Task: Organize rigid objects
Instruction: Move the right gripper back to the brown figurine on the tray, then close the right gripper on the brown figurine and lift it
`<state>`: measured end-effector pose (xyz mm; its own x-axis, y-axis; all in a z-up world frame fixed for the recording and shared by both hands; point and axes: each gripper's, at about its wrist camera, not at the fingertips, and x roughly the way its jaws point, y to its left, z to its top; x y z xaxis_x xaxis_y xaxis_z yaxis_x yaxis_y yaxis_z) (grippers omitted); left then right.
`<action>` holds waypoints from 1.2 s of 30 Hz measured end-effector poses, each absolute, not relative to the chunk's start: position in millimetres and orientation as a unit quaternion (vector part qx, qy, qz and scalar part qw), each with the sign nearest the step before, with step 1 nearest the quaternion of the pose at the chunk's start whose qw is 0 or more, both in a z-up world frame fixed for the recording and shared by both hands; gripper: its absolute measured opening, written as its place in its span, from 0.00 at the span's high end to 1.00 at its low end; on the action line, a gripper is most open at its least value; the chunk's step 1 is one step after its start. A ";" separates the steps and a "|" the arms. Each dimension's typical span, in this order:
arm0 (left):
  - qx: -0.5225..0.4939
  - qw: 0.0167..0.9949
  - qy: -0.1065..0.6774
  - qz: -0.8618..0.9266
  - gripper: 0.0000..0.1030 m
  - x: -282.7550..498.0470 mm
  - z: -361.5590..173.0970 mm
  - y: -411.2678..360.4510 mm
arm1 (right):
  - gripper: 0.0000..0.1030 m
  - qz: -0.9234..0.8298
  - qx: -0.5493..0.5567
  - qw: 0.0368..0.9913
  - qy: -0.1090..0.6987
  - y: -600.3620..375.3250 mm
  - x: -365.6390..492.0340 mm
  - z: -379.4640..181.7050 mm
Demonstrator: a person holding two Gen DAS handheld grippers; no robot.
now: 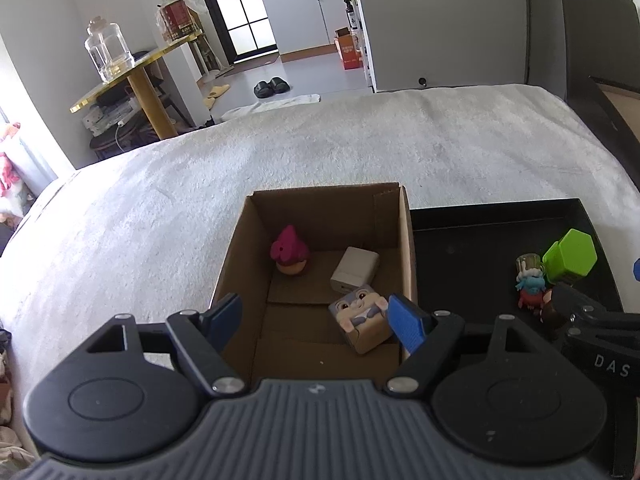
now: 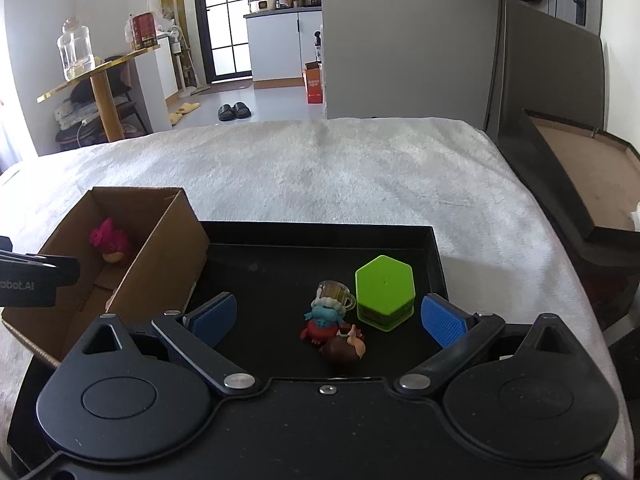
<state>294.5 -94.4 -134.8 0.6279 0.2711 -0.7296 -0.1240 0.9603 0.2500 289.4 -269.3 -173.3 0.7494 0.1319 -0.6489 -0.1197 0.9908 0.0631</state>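
Note:
An open cardboard box (image 1: pixel 236 260) holds a pink figure (image 1: pixel 289 254), a white cuboid (image 1: pixel 354 270) and a bunny-print cube (image 1: pixel 360 320). My left gripper (image 1: pixel 316 320) hangs open over the box, and the cube lies on the box floor beside its right pad (image 1: pixel 406 322). To the right of the box, a black tray (image 2: pixel 280 236) carries a green hexagonal box (image 2: pixel 384 290), a blue-and-red figure (image 2: pixel 324 320) with a tiny mug (image 2: pixel 334 292), and a brown figure (image 2: pixel 344 346). My right gripper (image 2: pixel 328 320) is open above the tray. The figures lie between its fingers, untouched.
Box and tray rest on a bed under a white fluffy blanket (image 2: pixel 340 168). A dark shallow lid (image 2: pixel 580 184) lies at the bed's right edge. Beyond the bed are a gold side table with a glass jar (image 1: pixel 106 50) and slippers (image 2: pixel 234 111) on the floor.

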 end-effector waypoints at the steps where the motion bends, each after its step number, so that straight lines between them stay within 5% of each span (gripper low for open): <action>1: 0.091 0.897 0.417 0.112 0.23 295.9 -135.2 -95.9 | 0.04 0.069 0.013 0.934 0.350 -270.6 291.1 -175.9; 12: 0.137 0.885 0.432 0.106 0.23 310.0 -151.4 -121.1 | 0.22 0.073 0.060 0.922 0.376 -294.7 306.5 -216.4; 17: 0.144 0.883 0.435 0.104 0.23 316.2 -154.4 -129.1 | 0.39 0.085 0.074 0.912 0.395 -293.4 314.5 -231.9; 22: 0.147 0.884 0.432 0.103 0.23 318.4 -152.5 -134.7 | 0.40 0.086 0.069 0.909 0.402 -292.2 320.2 -238.0; 24: 0.153 0.882 0.434 0.103 0.23 319.5 -153.6 -136.8 | 0.46 0.087 0.064 0.908 0.404 -290.7 320.3 -241.1; 26: 0.159 0.879 0.437 0.105 0.23 320.2 -154.2 -137.8 | 0.67 0.091 0.063 0.908 0.405 -290.5 320.5 -241.5; 36: 0.173 0.876 0.433 0.120 0.23 308.7 -148.8 -131.1 | 0.67 0.094 0.083 0.903 0.410 -300.0 308.5 -232.7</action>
